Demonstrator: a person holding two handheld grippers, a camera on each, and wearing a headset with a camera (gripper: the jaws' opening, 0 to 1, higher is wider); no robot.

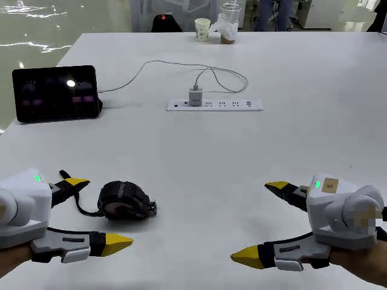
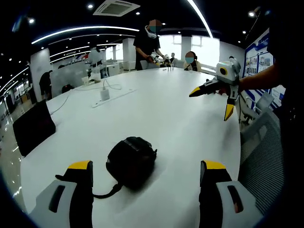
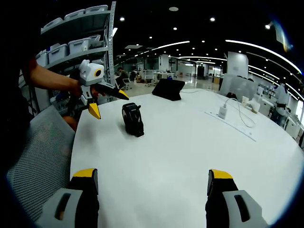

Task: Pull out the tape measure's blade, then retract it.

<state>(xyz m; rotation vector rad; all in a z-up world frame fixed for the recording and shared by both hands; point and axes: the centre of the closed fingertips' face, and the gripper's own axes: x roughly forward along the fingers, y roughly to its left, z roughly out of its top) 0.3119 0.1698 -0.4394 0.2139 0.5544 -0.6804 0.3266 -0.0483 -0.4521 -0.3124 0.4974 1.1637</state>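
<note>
Tape measure [image 1: 124,200] lying on the white surface [image 1: 199,154], blade in, strap trailing toward the left gripper [image 1: 107,211]. Left jaws wide apart, straddling the case, not touching it. Right gripper [image 1: 251,220] well apart to the right, jaws also wide apart, holding nothing. Power strip [image 1: 214,105] and tablet [image 1: 55,93] further back.
</note>
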